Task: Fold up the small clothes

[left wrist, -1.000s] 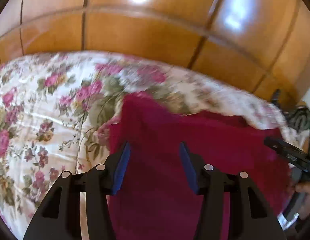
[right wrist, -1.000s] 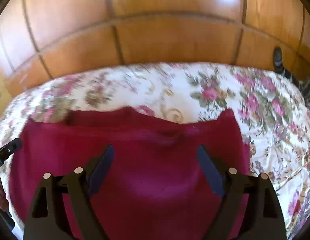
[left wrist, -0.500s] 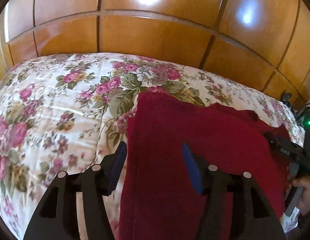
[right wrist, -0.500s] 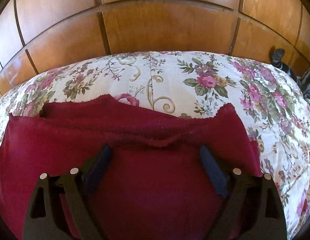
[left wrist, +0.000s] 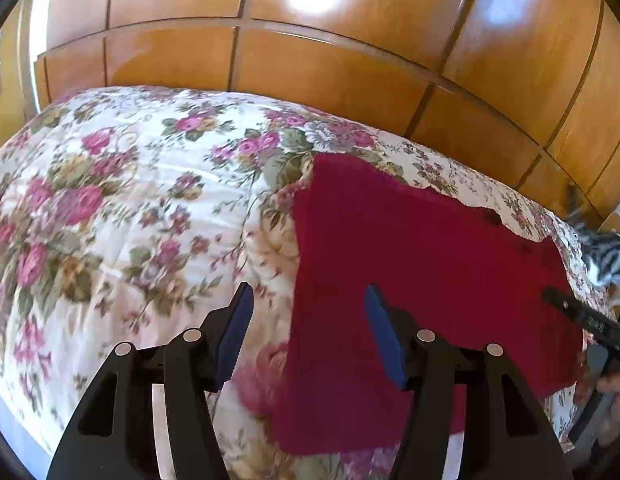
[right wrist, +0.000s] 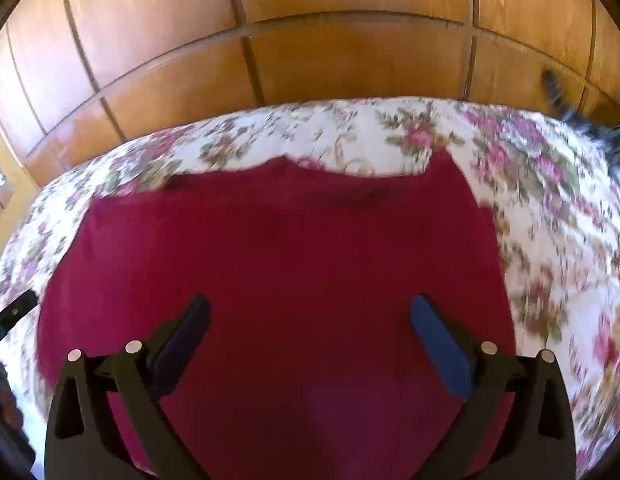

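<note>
A dark red garment [left wrist: 421, 264] lies spread flat on the floral bedspread [left wrist: 122, 216]. My left gripper [left wrist: 308, 320] is open and empty above the garment's left edge, one finger over the bedspread and one over the cloth. In the right wrist view the garment [right wrist: 286, 256] fills the middle, and my right gripper [right wrist: 310, 332] is open and empty above its near part. The right gripper also shows at the right edge of the left wrist view [left wrist: 589, 320].
A glossy wooden headboard [left wrist: 310, 60] stands behind the bed. A grey striped cat [left wrist: 601, 256] sits at the bed's right side, also blurred in the right wrist view [right wrist: 589, 128]. Bare bedspread [right wrist: 549, 240] lies left and right of the garment.
Both grippers have pulled back and up from the garment. The left one has shifted left, so its left finger is now over the bedspread. The cat has moved at the right.
</note>
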The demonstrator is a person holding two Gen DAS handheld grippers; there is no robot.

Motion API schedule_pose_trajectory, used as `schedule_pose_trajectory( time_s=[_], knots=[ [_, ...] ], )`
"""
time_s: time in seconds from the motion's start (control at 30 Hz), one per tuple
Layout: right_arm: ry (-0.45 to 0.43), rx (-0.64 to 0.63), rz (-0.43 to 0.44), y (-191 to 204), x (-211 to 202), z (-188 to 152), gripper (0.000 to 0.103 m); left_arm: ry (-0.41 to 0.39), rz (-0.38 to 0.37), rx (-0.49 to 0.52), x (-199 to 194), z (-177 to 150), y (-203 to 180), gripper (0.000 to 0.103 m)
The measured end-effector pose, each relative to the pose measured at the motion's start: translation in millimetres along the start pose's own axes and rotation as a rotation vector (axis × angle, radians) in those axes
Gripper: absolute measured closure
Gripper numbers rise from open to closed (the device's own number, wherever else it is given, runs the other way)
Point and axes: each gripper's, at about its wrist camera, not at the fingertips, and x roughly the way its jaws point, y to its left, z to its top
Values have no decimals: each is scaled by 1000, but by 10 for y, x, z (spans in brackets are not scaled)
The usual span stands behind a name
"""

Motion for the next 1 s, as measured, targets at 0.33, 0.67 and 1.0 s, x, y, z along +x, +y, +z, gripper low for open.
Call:
schedule_pose_trajectory(
  time_s=[0.33,0.67,1.0],
  knots=[
    [48,76,60,-47,-260,-606,3,8,10,-22,-203,-294,130,42],
    [41,136,87,-134,-432,-695,3,-7,12,-48,-321,-403,235,38],
    [-40,251,87,-529,-600,-467,3,49,-18,-102,-225,-484,372,38]
  ],
)
